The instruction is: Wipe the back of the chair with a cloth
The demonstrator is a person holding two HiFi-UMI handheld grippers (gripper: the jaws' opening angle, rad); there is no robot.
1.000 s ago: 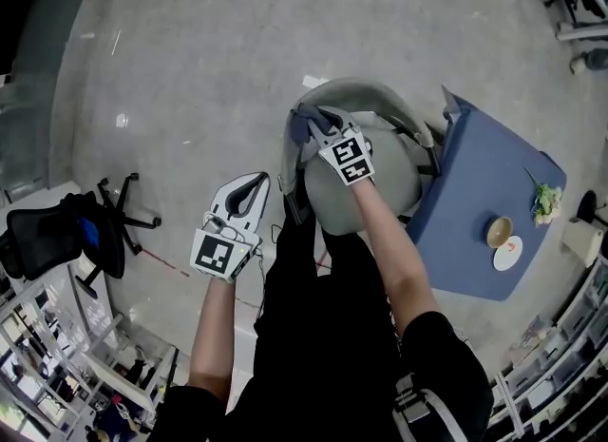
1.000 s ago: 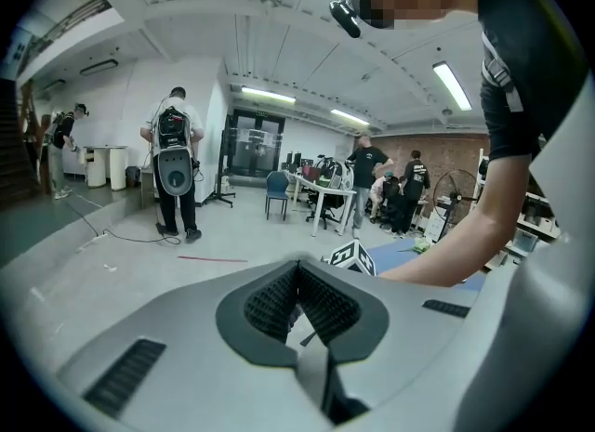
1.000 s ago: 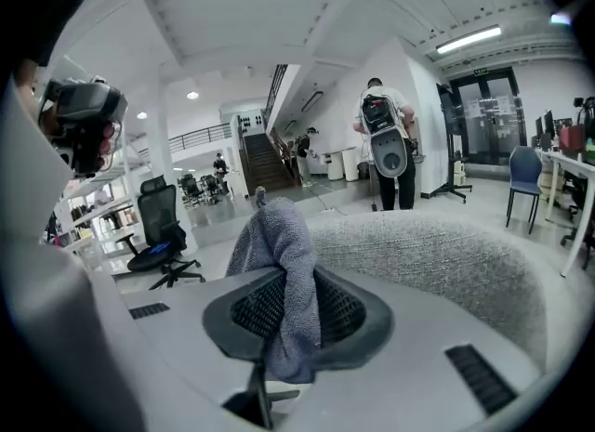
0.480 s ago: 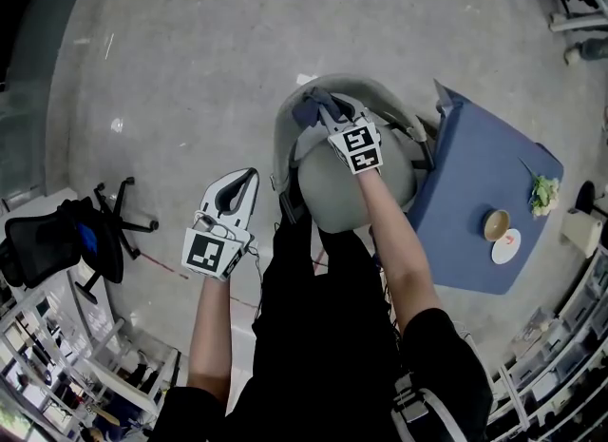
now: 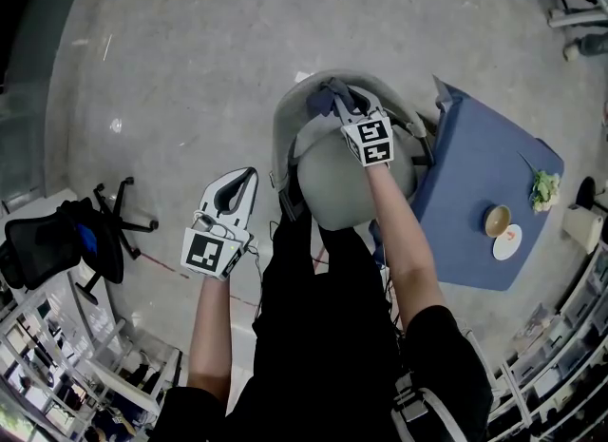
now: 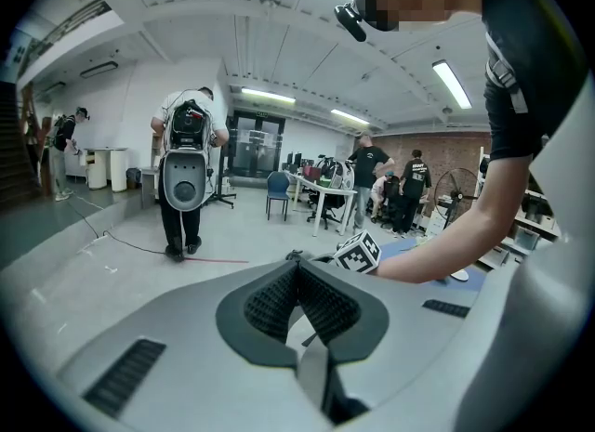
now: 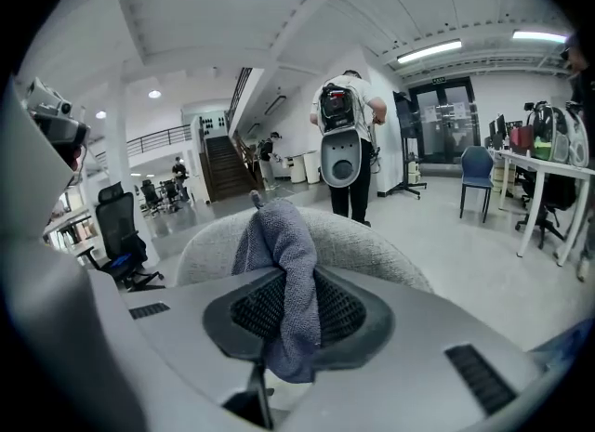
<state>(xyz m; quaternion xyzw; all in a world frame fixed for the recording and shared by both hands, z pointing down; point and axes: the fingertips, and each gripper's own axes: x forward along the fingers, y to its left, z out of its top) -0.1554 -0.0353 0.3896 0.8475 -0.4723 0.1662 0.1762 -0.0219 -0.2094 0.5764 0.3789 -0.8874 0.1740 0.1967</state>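
Note:
A grey upholstered chair (image 5: 353,179) stands below me, its curved backrest (image 5: 290,122) at the far side. My right gripper (image 5: 342,101) is shut on a blue-grey cloth (image 5: 321,100) and presses it on the top inner edge of the backrest. In the right gripper view the cloth (image 7: 284,263) hangs between the jaws, with the grey backrest (image 7: 381,249) right behind it. My left gripper (image 5: 238,186) hangs over the floor to the left of the chair, shut and empty; in its own view the jaw tips (image 6: 297,268) meet with nothing between.
A blue table (image 5: 475,174) stands close to the chair's right side, with a bowl (image 5: 498,223), a small plate (image 5: 508,242) and a plant (image 5: 545,191). A black office chair (image 5: 62,236) sits at the left. A person with a backpack (image 7: 342,147) stands farther off.
My right gripper has slid the cloth to the right along the top of the backrest. The left gripper has stayed almost still.

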